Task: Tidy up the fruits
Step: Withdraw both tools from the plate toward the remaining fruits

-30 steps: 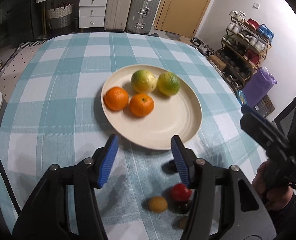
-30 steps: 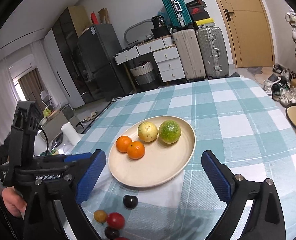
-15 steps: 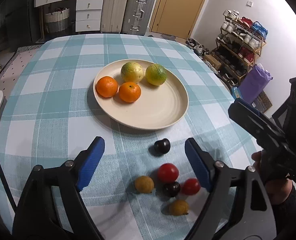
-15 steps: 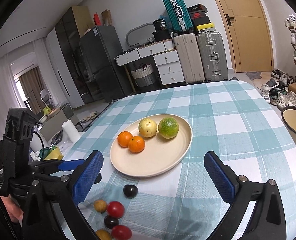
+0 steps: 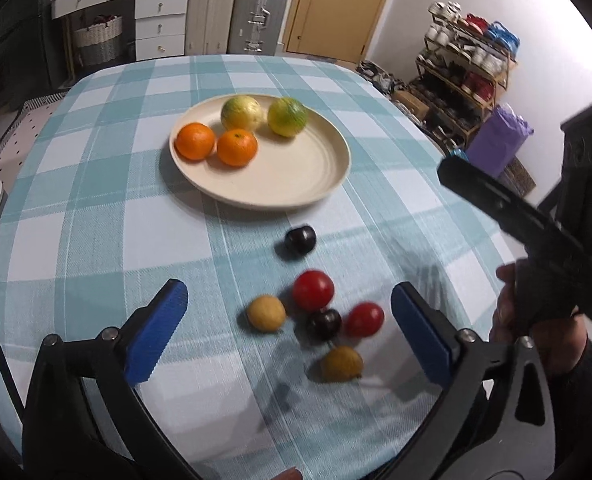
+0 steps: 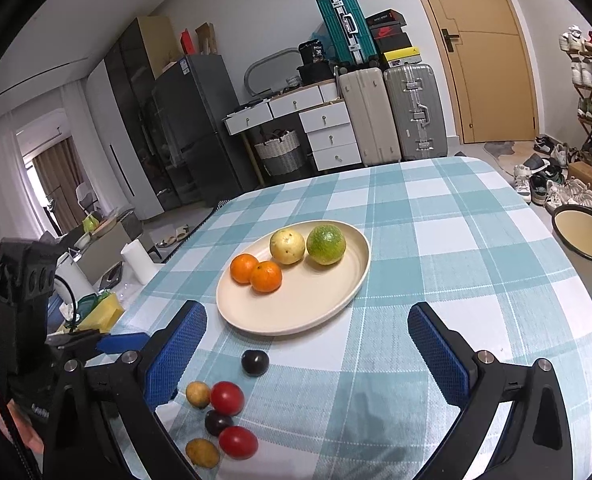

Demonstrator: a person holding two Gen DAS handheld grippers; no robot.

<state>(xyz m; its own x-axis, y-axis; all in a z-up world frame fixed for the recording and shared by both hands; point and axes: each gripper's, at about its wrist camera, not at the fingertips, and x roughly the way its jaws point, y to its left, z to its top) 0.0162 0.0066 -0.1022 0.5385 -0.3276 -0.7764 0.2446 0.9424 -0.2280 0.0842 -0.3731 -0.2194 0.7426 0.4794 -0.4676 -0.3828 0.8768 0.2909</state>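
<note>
Six small fruits (image 5: 319, 312) lie loose on the counter (image 5: 96, 220), directly ahead of the left tool (image 5: 288, 332), whose blue pads stand wide apart and empty. Beyond them, farther forward, the plate (image 5: 296, 184) holds four larger fruits with bare room on its near half. The right tool (image 6: 307, 348), likewise spread and empty, has the cluster off to its left. Left seems nearer, though fisheye distortion blurs this. The counter's near edge lies close behind the cluster.
</note>
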